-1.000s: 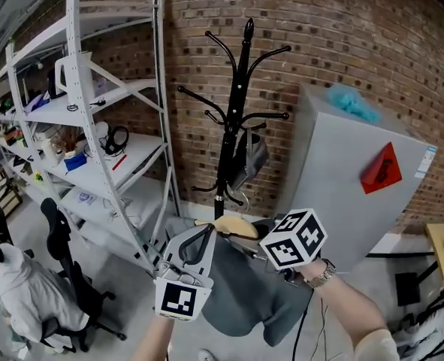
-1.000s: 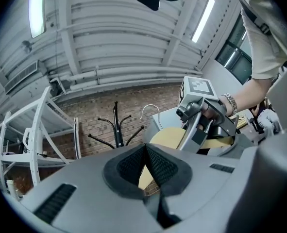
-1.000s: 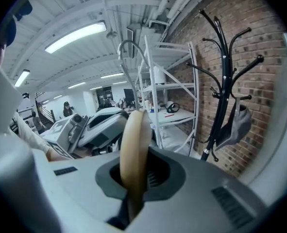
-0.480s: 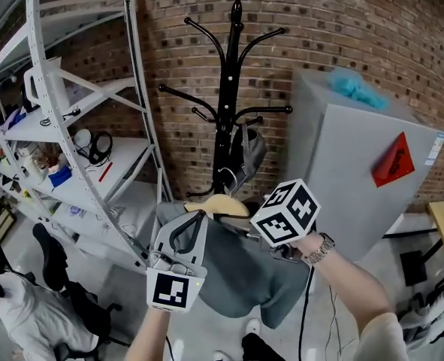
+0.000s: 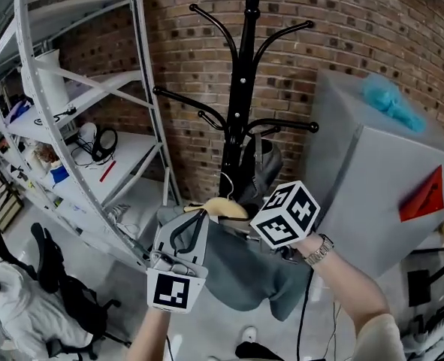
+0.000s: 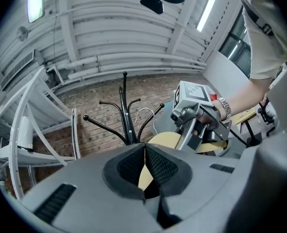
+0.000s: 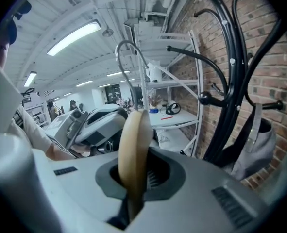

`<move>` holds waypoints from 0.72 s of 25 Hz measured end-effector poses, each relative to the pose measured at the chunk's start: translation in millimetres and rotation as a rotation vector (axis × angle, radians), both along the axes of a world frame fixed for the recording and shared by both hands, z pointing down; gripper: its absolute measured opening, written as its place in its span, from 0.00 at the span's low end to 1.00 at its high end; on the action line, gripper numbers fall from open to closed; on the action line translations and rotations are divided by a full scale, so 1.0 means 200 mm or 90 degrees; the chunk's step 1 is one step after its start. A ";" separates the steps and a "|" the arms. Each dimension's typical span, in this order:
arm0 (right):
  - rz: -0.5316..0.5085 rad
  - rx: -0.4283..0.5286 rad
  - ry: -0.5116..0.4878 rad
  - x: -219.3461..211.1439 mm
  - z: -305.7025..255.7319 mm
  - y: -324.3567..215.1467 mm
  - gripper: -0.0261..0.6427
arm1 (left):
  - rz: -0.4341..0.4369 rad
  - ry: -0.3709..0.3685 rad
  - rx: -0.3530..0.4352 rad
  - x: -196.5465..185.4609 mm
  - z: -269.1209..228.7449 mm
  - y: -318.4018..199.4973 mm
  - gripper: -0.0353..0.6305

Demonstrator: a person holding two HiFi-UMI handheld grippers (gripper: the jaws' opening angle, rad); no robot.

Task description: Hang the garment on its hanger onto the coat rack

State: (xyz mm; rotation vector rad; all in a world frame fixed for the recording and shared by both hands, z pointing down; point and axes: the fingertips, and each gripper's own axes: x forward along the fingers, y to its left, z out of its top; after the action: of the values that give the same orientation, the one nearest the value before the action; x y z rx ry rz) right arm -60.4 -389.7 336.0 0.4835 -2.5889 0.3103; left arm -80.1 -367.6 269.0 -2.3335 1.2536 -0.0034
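A black coat rack [image 5: 240,89] stands against the brick wall, with a grey bag [image 5: 263,168] hung on one of its lower pegs. Just in front of it, a wooden hanger [image 5: 220,207] carries a grey garment [image 5: 244,277] that droops below both hands. My left gripper [image 5: 199,215] is shut on the hanger's left end [image 6: 142,176]. My right gripper [image 7: 133,178] is shut on the hanger's middle [image 7: 133,144], edge-on between the pads. The wire hook [image 7: 131,57] rises above the jaws, level with the rack's arms [image 7: 230,81]. In the head view the marker cube [image 5: 284,213] hides the right jaws.
White metal shelving [image 5: 79,126] with small items fills the left. A tall grey cabinet [image 5: 372,171] with a teal bundle [image 5: 391,100] on top stands right of the rack. A black office chair [image 5: 64,292] and a person in white [image 5: 4,292] are at lower left.
The head view has swung, so the rack now looms larger and closer above the hanger. Both grippers keep their hold, and the hanger stays at about the same place in view.
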 end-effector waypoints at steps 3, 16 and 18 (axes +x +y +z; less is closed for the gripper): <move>-0.019 0.002 0.007 0.02 0.02 -0.10 0.08 | -0.015 0.011 -0.007 0.03 0.02 -0.11 0.06; -0.062 -0.023 0.003 0.09 0.14 -0.37 0.08 | -0.086 0.005 -0.002 0.11 0.03 -0.34 0.06; -0.067 -0.029 -0.002 0.09 0.17 -0.40 0.08 | -0.094 0.002 -0.002 0.12 0.04 -0.36 0.06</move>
State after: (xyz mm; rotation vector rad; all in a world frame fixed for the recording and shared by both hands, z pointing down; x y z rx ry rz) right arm -42.3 -469.7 369.5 0.3301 -2.5922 0.3339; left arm -56.7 -439.3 277.5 -2.2391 1.4244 -0.0511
